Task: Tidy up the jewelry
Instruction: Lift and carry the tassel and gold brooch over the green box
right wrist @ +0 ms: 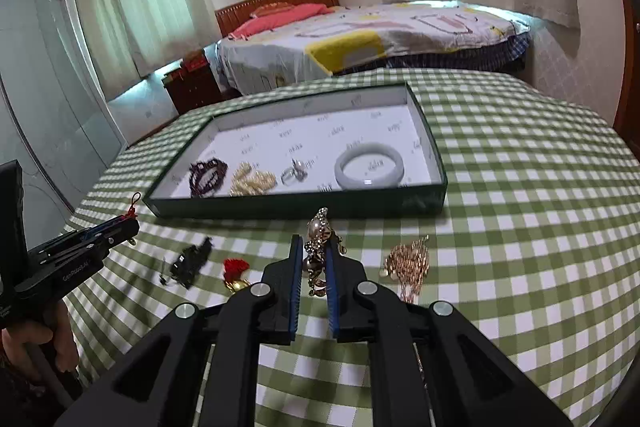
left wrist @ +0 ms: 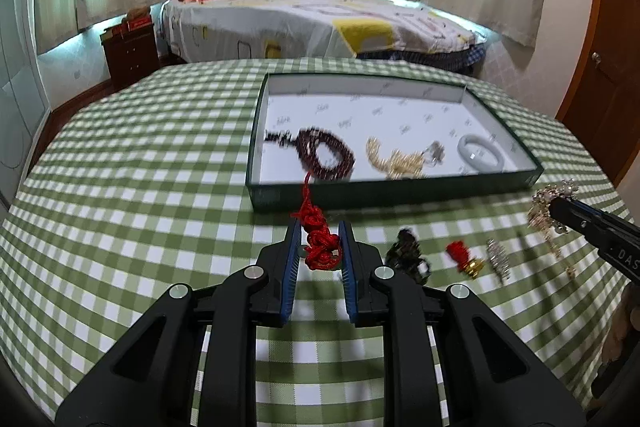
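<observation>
A dark green tray [left wrist: 400,187] [right wrist: 304,203] with a white lining holds dark red beads [left wrist: 326,157], a gold chain [left wrist: 396,161], a silver ring [right wrist: 294,173] and a white jade bangle [left wrist: 480,153] [right wrist: 370,165]. My left gripper [left wrist: 320,241] is shut on a red knotted cord [left wrist: 318,247], held above the cloth just before the tray's near wall. My right gripper [right wrist: 314,259] is shut on a gold and pearl brooch [right wrist: 318,239]; it also shows in the left wrist view [left wrist: 560,205].
On the green checked tablecloth [left wrist: 160,187] lie a black piece [left wrist: 408,253] [right wrist: 190,261], a red and gold piece [left wrist: 464,257] [right wrist: 236,269], a silver piece [left wrist: 498,259] and a rose-gold tassel piece [right wrist: 408,267]. A bed [left wrist: 312,23] stands behind the table.
</observation>
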Motion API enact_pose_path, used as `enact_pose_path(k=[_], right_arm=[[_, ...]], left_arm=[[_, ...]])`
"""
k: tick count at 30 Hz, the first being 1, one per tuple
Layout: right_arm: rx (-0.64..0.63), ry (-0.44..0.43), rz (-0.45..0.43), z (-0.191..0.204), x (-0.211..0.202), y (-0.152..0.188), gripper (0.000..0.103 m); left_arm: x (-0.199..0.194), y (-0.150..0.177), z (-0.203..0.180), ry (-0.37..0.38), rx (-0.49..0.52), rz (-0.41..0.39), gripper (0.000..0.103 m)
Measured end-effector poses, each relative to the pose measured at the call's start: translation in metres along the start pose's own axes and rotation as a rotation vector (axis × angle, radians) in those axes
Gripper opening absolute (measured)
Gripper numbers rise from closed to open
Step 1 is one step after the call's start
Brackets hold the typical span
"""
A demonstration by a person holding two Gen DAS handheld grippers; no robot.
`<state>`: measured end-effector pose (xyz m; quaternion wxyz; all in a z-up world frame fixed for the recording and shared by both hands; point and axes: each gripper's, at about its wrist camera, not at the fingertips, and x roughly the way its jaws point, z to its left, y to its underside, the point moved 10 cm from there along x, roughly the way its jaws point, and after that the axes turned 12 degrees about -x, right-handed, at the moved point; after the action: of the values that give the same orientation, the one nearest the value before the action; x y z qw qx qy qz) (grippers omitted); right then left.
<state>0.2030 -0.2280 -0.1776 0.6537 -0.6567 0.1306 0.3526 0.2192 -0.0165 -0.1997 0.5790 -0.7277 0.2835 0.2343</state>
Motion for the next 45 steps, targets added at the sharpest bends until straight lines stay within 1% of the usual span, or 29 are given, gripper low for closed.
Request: enact_pose_path(k=[8, 13, 23, 27, 29, 31, 33, 37, 41, 45], right_arm=[[-0.008, -0.012, -0.074, 0.002, -0.015, -0.032, 0.011], [-0.024, -0.023, -0.129, 0.001, -0.019, -0.064, 0.011], [-0.073, -0.025, -0.240, -0.008, -0.007, -0.139, 0.011], [-0.077, -0.030, -0.256, -0.012, 0.009, -0.159, 0.011], [-0.081, -0.032, -0.247, -0.014, 0.025, -0.163, 0.011], [-0.082, -0.036, -0.224, -0.015, 0.043, -0.160, 0.011], [-0.080, -0.042, -0.189, -0.016, 0.063, -0.153, 0.011], [-0.073, -0.057, -0.095, -0.018, 0.105, -0.131, 0.011], [-0.067, -0.061, -0.016, -0.019, 0.133, -0.112, 0.011], [-0.054, -0.062, 0.061, -0.022, 0.154, -0.095, 0.011]], left_arm=[[-0.023, -0.037, -0.024, 0.063, 0.001, -0.069, 0.019], [-0.025, -0.062, -0.039, 0.100, -0.005, -0.096, 0.019], [0.000, -0.131, -0.067, 0.138, -0.008, -0.164, 0.019], [0.020, -0.150, -0.072, 0.140, -0.009, -0.172, 0.019], [0.042, -0.153, -0.074, 0.125, -0.001, -0.151, 0.019], [0.068, -0.148, -0.074, 0.115, -0.003, -0.100, 0.019], [0.094, -0.137, -0.071, 0.101, -0.008, -0.040, 0.019], [0.135, -0.118, -0.062, 0.047, 0.005, 0.039, 0.019], [0.162, -0.103, -0.054, 0.015, 0.001, 0.100, 0.019], [0.177, -0.094, -0.050, 0.002, 0.002, 0.144, 0.019]])
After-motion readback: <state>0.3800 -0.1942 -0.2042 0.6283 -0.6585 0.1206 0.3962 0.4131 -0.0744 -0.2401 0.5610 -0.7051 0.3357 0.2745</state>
